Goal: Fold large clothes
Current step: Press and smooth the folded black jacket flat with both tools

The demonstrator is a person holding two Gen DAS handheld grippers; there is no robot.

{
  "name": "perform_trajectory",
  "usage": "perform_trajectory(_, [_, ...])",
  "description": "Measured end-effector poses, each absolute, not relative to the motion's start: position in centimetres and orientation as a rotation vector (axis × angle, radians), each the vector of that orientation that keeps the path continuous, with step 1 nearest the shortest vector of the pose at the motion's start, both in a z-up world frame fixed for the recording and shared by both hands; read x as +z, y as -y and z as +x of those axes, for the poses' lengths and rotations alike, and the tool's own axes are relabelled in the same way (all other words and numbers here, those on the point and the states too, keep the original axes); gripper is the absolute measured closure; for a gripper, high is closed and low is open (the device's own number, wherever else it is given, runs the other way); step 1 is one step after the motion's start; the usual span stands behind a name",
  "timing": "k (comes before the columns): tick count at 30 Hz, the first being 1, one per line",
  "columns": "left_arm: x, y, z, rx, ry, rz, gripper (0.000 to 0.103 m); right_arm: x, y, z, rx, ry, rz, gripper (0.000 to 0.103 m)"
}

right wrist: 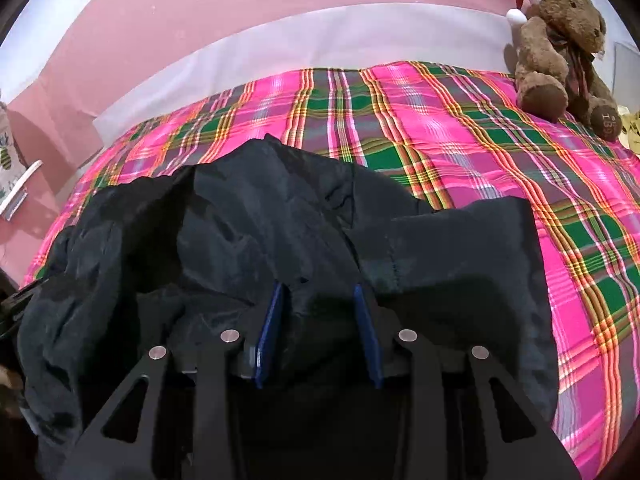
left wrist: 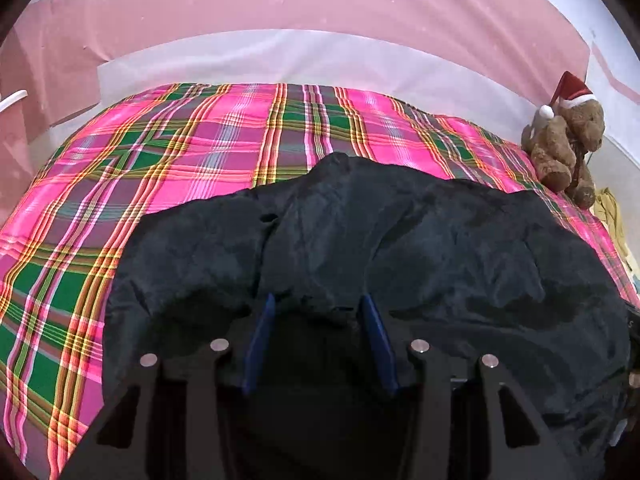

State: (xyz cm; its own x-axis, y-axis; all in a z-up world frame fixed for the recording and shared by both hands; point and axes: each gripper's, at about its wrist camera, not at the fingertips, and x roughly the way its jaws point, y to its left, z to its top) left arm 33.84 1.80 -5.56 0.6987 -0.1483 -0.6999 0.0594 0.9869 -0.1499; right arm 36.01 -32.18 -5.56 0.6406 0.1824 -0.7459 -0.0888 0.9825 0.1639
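At the bottom centre of the left wrist view, the left claw (left wrist: 316,306) has its blue fingers spread, tips resting on the dark garment (left wrist: 400,240). The right claw (right wrist: 318,294) is likewise spread, with dark cloth bunched between its fingers. The garment lies rumpled across the lower half of both frames on the plaid bedspread (left wrist: 200,152). Its near edge is hidden under the claw frames. A teddy bear (right wrist: 560,48) in a Santa hat sits upper right, cut off by the rim.
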Motion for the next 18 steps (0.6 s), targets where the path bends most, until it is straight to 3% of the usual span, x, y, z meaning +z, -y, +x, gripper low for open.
perform_trajectory(7, [-0.7,-2.7,28.6,-0.174,-0.729,-0.182,0.057,0.4,30.1,29.2,0.281,-0.737,0.130,0.064])
perform_trajectory(13, [-4.2,-0.8,28.3,-0.210,-0.815,-0.136,0.056,-5.3,26.2,30.4,0.339,-0.870,0.049,0.066])
perform_trajectory(18, [-4.9,-0.3,28.7,-0.208,-0.816,-0.108,0.055,-4.9,26.0,30.2,0.309,-0.875,0.024,0.066])
